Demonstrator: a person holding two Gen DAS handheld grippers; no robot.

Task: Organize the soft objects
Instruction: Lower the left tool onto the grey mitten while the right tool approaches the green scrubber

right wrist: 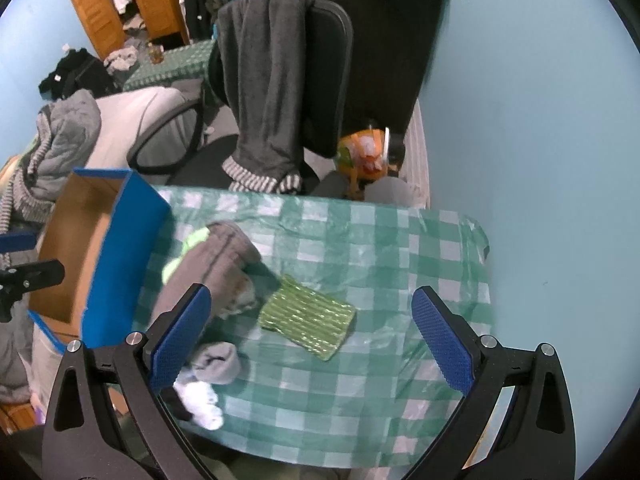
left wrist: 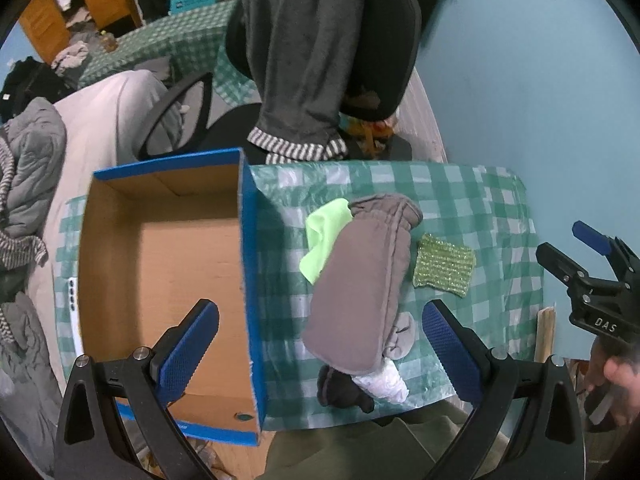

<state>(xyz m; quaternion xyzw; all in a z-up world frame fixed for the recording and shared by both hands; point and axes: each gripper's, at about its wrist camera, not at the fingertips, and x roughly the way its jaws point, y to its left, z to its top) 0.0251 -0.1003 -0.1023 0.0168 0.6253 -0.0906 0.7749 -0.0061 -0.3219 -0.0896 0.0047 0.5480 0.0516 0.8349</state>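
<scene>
Jaws spread on both grippers; brown mitten (left wrist: 362, 284) half-hides socks (left wrist: 360, 384).

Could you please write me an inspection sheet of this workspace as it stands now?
Surface: table under a green checked cloth, plastic film over it.
Job's things: open cardboard box with blue outer walls, nothing seen inside; grey mitten lying over a lime cloth; green sponge apart, flat; grey sock, white sock and dark glove near the front edge.
Clutter: nothing seen on the table beyond these.
Grippers: left gripper open above the box wall and mitten; right gripper open above the sponge; both hold nothing.
Cables: nothing seen.
Surroundings: office chair draped with a grey garment, blue wall, wooden wardrobe.
</scene>
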